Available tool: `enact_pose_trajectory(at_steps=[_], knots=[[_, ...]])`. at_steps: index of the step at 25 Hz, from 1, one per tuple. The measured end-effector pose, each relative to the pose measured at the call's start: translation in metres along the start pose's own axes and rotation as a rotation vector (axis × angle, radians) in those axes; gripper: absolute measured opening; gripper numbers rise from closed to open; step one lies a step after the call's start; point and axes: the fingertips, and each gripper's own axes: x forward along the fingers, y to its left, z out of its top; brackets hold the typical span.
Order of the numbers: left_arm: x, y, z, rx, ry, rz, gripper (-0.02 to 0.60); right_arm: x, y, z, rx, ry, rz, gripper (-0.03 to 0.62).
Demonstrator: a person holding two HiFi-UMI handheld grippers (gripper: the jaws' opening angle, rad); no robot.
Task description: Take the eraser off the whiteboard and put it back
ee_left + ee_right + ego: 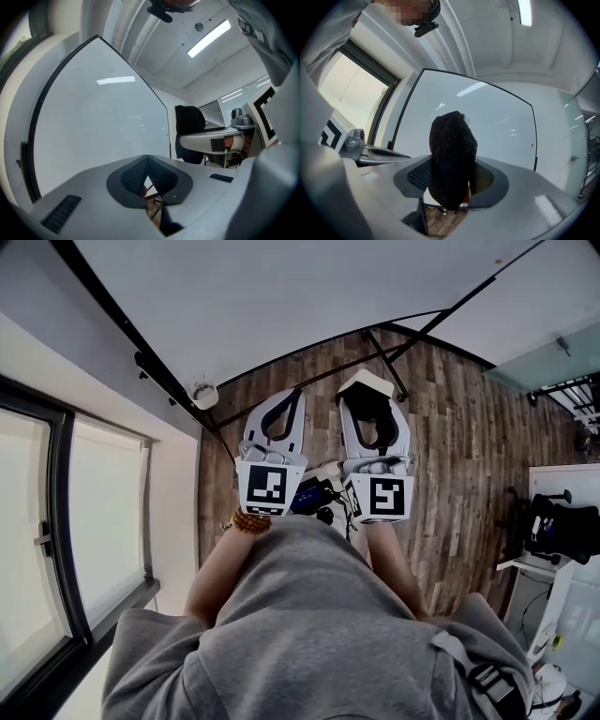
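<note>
In the right gripper view, the eraser point(453, 140) stands upright between the jaws with its black felt face toward the camera. My right gripper point(451, 158) is shut on it, just in front of the whiteboard point(501, 122). The head view shows the eraser's pale back point(367, 383) at the tips of the right gripper point(372, 397), close to the lower edge of the whiteboard point(281, 296). Beside it on the left, my left gripper point(286, 399) is shut on nothing. Its pads meet in the left gripper view point(147, 161), facing the bare whiteboard point(103, 131).
The whiteboard's black stand legs point(386, 362) rest on the wooden floor point(469, 456). A large window point(56, 521) runs along the left wall. At the right are a white desk with a dark chair point(561, 526), and a black chair point(189, 126) beyond the board's edge.
</note>
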Motion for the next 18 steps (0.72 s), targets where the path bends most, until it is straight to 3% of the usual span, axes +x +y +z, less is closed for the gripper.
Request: enact_pose_trajectory(at_steps=[18], knots=[[0.0010,-0.0027,-0.0037,0.003,0.020,-0.017,0.008,0.0007,0.0001,-0.0006,0.003,0.006,-0.009,0.219]])
